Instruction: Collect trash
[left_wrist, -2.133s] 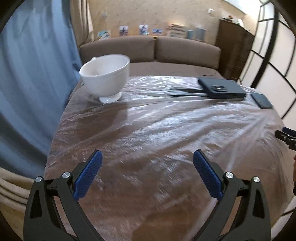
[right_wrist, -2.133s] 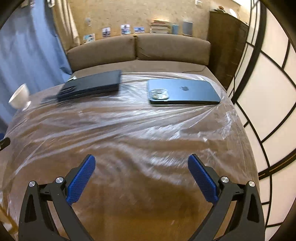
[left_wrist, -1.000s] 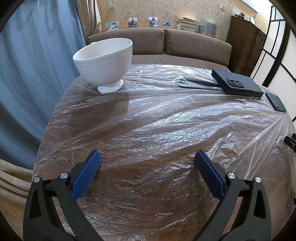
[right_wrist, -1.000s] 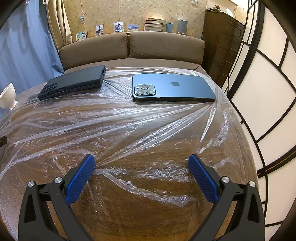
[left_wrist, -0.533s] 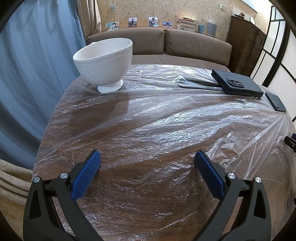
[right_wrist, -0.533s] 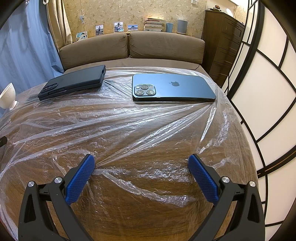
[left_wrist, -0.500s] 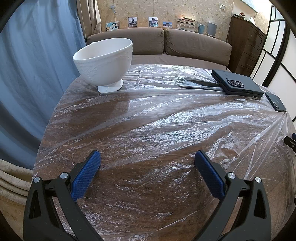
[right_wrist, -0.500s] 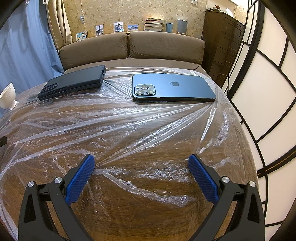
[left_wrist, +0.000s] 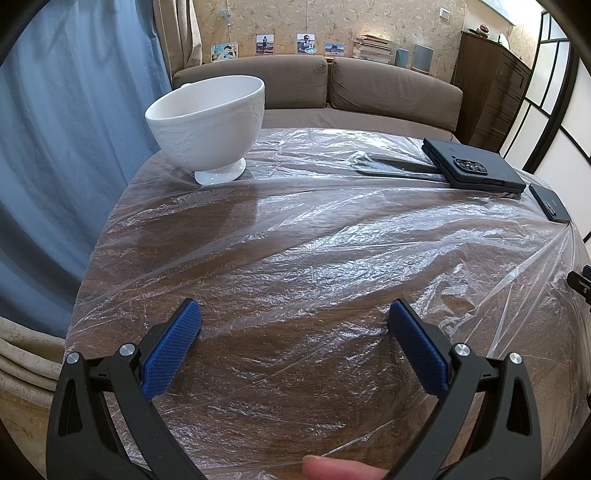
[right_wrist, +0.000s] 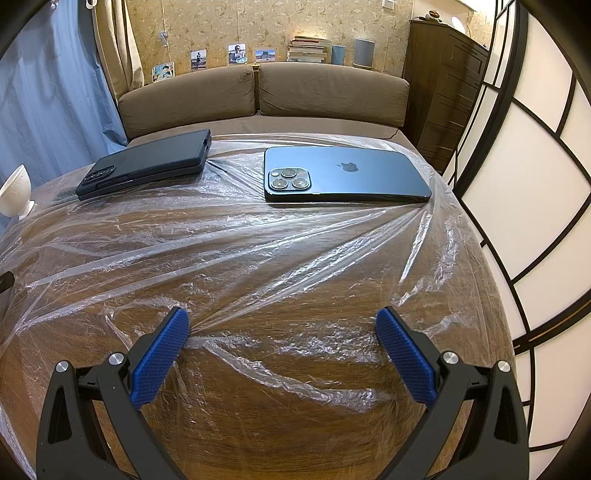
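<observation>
Grippers are holding the same pose as half a second back: left gripper (left_wrist: 293, 347) and right gripper (right_wrist: 282, 350) both gaping wide, empty, hovering over the plastic sheet (right_wrist: 258, 258) spread across the surface (right_wrist: 295, 435). You're newly showing a fingertip (left_wrist: 341, 469) at the left view's bottom. No pickup started yet.

A fingertip (left_wrist: 334, 468) now pokes into the bottom edge of the left wrist view (blurred, pale), just below the plastic sheet (left_wrist: 314, 258); half a second back it isn't there.
</observation>
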